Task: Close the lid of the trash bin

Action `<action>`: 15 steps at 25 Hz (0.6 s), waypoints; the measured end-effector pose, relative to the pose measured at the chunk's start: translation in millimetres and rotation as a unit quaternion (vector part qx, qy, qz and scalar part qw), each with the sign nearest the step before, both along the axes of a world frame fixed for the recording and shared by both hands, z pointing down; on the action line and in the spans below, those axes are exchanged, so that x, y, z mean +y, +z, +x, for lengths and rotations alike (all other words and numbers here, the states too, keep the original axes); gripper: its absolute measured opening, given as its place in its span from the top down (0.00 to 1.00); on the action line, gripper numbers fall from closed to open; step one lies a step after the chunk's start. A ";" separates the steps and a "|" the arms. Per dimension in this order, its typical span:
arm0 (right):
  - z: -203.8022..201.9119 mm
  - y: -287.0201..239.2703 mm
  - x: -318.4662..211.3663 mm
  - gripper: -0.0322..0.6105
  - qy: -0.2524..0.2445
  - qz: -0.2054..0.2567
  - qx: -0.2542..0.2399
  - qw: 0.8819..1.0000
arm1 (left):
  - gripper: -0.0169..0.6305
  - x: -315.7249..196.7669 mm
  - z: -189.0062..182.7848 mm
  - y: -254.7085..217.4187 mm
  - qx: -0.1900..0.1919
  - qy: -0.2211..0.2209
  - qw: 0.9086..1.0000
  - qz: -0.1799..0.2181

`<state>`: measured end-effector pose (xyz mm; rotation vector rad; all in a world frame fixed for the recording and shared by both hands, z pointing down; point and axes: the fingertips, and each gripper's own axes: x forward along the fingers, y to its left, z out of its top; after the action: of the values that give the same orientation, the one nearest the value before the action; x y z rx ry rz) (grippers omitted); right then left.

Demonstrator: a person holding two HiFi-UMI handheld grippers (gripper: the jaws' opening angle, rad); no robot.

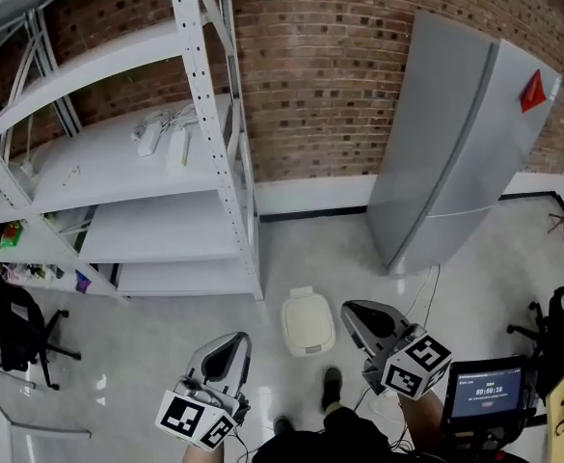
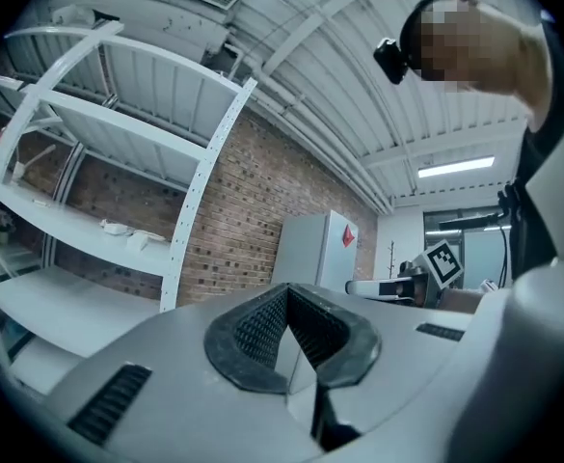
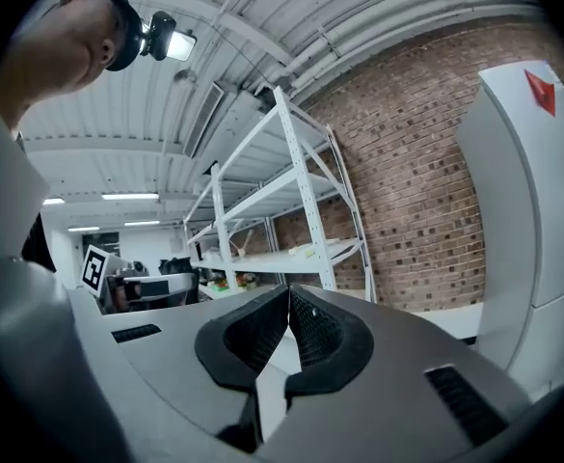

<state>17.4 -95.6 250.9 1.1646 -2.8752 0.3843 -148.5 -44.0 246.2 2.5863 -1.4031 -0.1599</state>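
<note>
Red brick wall (image 1: 330, 75) closes the far side of the room in the head view, with a white shelving rack (image 1: 219, 162) at the left and a tall grey cabinet (image 1: 455, 143) bearing a red triangle at the right, both standing on a pale glossy floor (image 1: 166, 336). On that floor, near the rack's right post and between the two tools, sits the cream trash bin (image 1: 308, 322), seen from above with its lid lying flat across the top. Nearer than the bin, the left gripper (image 1: 231, 347) and the right gripper (image 1: 359, 314) are held either side of it, both apart from it, and a dark shoe (image 1: 331, 389) shows between them. A small lit screen (image 1: 489, 391) stands at the near right. Left gripper view: the ribbed black pads (image 2: 257, 331) meet at their tips with nothing between them, pointing up towards rack, brick and ceiling. Right gripper view: its black pads (image 3: 310, 331) are likewise pressed together and empty, aimed at the rack and wall, with the cabinet at the right edge
</note>
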 end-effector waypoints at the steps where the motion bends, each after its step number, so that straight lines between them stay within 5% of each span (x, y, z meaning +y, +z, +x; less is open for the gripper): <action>1: -4.1 2.0 12.3 0.94 0.005 -0.003 0.003 1.000 | 0.98 9.5 -6.5 3.0 0.003 0.002 1.000 -0.003; 15: 41.3 -19.6 150.8 0.94 0.015 0.024 -0.004 1.000 | 0.98 137.4 27.2 -10.9 0.024 -0.003 1.000 0.000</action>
<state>58.6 55.2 231.2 1.2171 -2.8936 0.3230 -121.2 93.4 235.3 2.5605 -1.3945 -0.2225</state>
